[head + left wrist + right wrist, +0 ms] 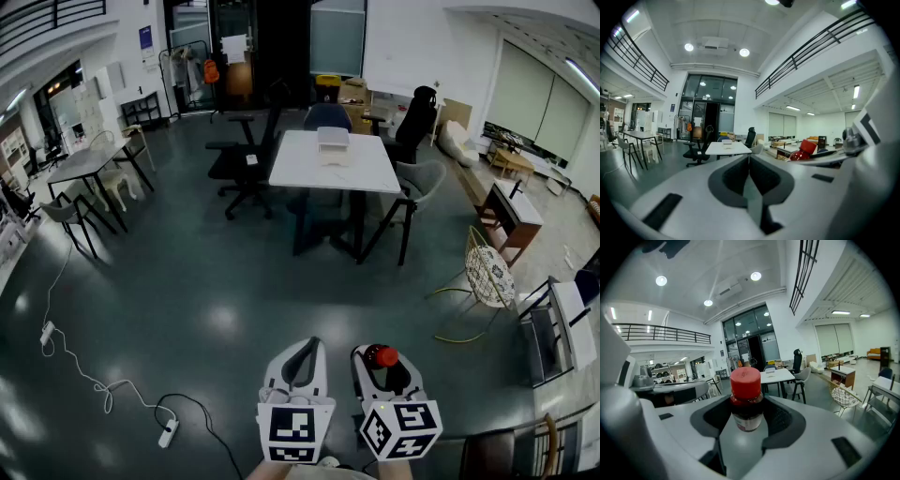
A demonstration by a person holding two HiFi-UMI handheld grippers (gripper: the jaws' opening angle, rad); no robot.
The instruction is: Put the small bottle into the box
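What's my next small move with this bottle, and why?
Probably step forward toward the table: the bottle is clamped upright in the right gripper, but the box sits on that table, across the floor and out of reach.

A glossy dark grey floor mirrored round recessed ceiling lights in the open hall, where black office chairs flanked a white rectangular tabletop. Tall glass entrance doors stood below a black-railed mezzanine.
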